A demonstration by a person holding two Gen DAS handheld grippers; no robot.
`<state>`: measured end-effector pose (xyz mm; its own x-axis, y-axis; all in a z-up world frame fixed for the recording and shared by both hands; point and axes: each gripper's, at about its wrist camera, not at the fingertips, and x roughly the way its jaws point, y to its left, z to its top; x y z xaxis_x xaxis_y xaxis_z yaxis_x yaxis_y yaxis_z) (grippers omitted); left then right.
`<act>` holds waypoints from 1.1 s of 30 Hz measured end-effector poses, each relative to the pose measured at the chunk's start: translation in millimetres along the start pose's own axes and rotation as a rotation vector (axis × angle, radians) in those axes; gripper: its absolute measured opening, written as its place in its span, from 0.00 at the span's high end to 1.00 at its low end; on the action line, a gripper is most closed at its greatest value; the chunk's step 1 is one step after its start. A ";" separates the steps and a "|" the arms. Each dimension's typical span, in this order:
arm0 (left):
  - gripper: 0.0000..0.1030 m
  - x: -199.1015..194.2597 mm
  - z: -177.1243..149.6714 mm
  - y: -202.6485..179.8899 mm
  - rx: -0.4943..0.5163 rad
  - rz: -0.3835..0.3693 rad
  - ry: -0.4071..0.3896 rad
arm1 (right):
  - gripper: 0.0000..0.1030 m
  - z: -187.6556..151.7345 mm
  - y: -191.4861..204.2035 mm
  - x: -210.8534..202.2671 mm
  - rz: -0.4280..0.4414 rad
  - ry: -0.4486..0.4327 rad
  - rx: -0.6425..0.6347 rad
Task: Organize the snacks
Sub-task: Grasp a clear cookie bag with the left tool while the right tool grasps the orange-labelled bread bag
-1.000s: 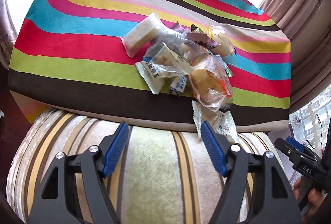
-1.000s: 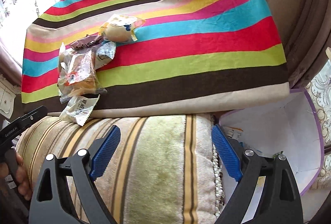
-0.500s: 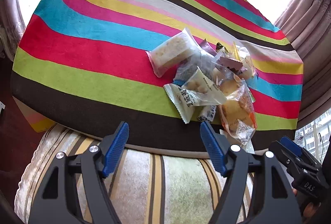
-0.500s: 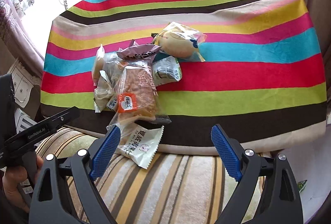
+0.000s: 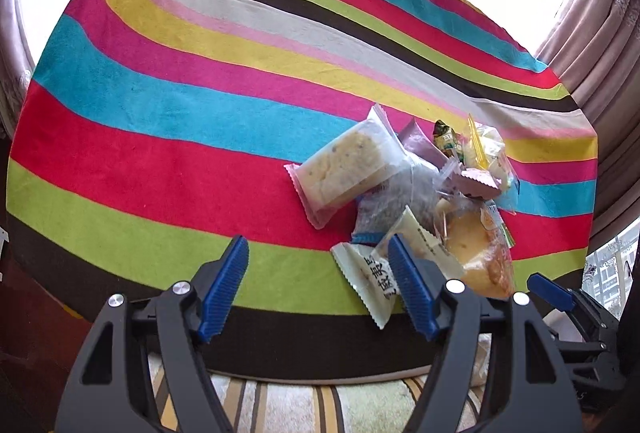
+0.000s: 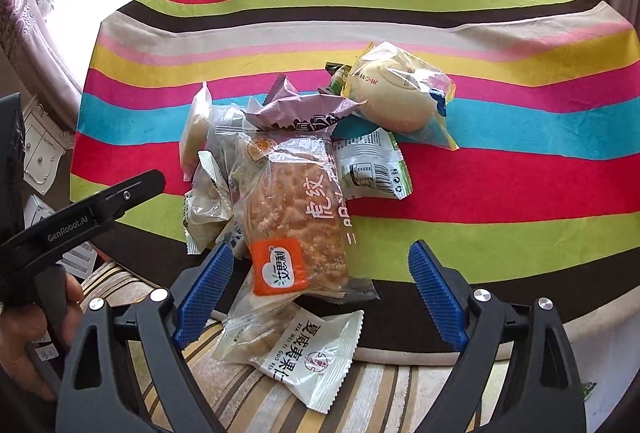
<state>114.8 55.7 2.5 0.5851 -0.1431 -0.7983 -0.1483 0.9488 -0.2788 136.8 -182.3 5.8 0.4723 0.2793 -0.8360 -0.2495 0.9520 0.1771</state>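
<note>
Striped cloth (image 6: 500, 189) on the tabletop – red, lime, brown, cyan, pink, yellow, beige bands. Beside it, gold-and-cream striped cushion (image 6: 248, 397). On the cloth, clear-wrapped golden bread (image 6: 296, 217) with orange label; white packet (image 6: 316, 353) – red lettering. Blue-padded black tongs (image 6: 318, 297).

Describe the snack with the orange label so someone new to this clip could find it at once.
Start at the striped cloth and find the heap of snack packets near its front edge. The clear bread packet lies on top of the heap, nearest the right gripper. Only it shows a crusty brown loaf and an orange label.
</note>
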 end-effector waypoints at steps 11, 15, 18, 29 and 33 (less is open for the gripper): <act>0.30 38.6 34.2 2.9 0.113 -0.030 0.030 | 0.20 10.5 0.1 26.7 0.026 0.052 0.010; 0.30 47.0 43.3 -2.1 0.191 -0.055 0.013 | 0.24 10.5 -1.2 33.8 0.046 0.071 0.016; 0.31 56.6 50.6 -1.5 0.204 -0.054 0.015 | 0.32 10.0 -0.3 39.4 0.050 0.083 0.015; 0.63 65.8 54.0 1.6 0.203 -0.016 0.023 | 0.42 6.5 5.8 39.1 0.002 0.066 -0.004; 0.64 60.7 50.0 4.5 0.192 0.020 0.026 | 0.47 5.5 6.7 38.5 0.009 0.062 -0.010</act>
<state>189.6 65.5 -20.5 0.5621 -0.1288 -0.8170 -0.0034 0.9874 -0.1580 158.0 -164.4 -22.4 0.4168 0.2793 -0.8650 -0.2617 0.9482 0.1801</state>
